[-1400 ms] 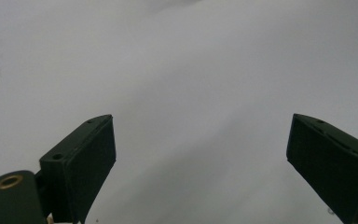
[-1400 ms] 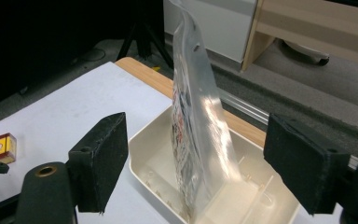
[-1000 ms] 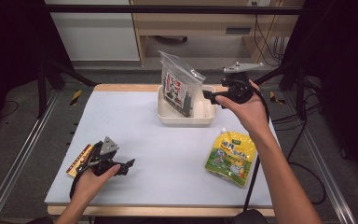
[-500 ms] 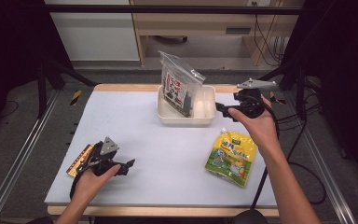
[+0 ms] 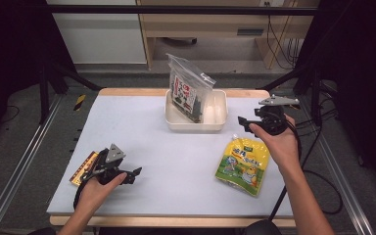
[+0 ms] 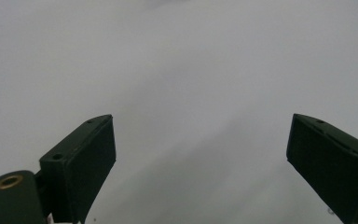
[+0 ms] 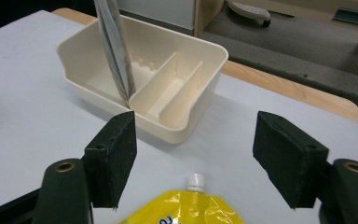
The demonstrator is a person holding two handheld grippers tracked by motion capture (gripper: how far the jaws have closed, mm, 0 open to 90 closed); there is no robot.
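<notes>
The yellow spouted pouch (image 5: 241, 165) lies flat at the near right of the table (image 5: 176, 161), cap (image 7: 196, 179) pointing toward the cream tray (image 5: 215, 122) farther off. It looks soft, floppy and slick, so the stiff neck under the cap seems the surest hold. The right gripper (image 7: 205, 163) hovers just over that end, jaws wide apart and empty; the left gripper (image 5: 127, 174) rests at the near left, also spread.

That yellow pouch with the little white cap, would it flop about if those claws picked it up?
Probably. The yellow pouch lies flat and looks soft-sided, so it would likely sag from the grip. Its glossy film may be slippery. The white cap looks rigid, perhaps the firmer hold for the open right gripper just above it.
</notes>
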